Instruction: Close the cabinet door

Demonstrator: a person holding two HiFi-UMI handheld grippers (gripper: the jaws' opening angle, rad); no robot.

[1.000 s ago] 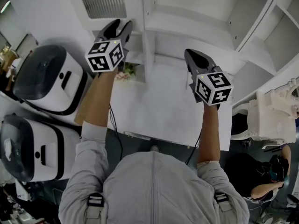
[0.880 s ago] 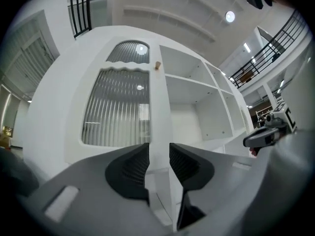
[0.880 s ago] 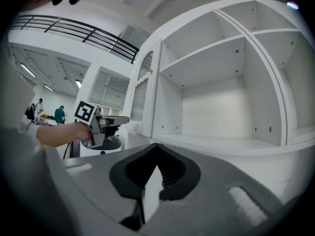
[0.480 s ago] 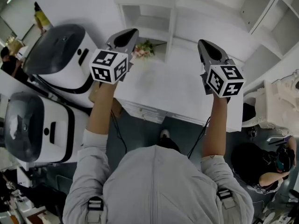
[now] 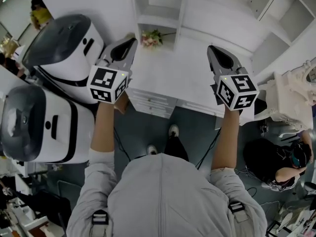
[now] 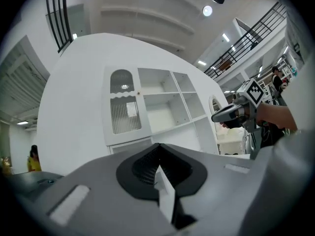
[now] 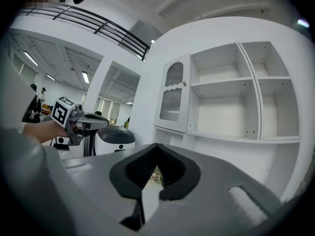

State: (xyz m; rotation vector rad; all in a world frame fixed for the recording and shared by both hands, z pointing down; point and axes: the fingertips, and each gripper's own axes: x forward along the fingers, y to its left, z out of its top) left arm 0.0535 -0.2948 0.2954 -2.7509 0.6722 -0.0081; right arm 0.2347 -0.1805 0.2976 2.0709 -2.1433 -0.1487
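Note:
The white cabinet [image 5: 159, 11] stands at the top of the head view, beyond a white counter [image 5: 168, 75]. Its arched door with ribbed glass [image 6: 123, 102] lies flat against the frame, and the right gripper view shows this door [image 7: 172, 95] from the side. My left gripper [image 5: 129, 42] is held level over the counter's left edge, shut and empty. My right gripper [image 5: 213, 51] is level at the same height, a shoulder's width to the right, also shut on nothing. Both are well short of the cabinet. Each gripper view shows the other gripper [image 6: 231, 113] [image 7: 86, 122].
Two large white-and-black machines [image 5: 64, 48] [image 5: 34, 127] stand close on the left. A small bunch of flowers [image 5: 150, 36] sits at the cabinet's foot. Drawers [image 5: 153, 102] front the counter. A person [image 5: 279, 172] sits low at the right beside a white frame [image 5: 291, 102].
Both grippers and the head view have drawn back from the cabinet. The counter's front edge and the floor with my feet now show below them.

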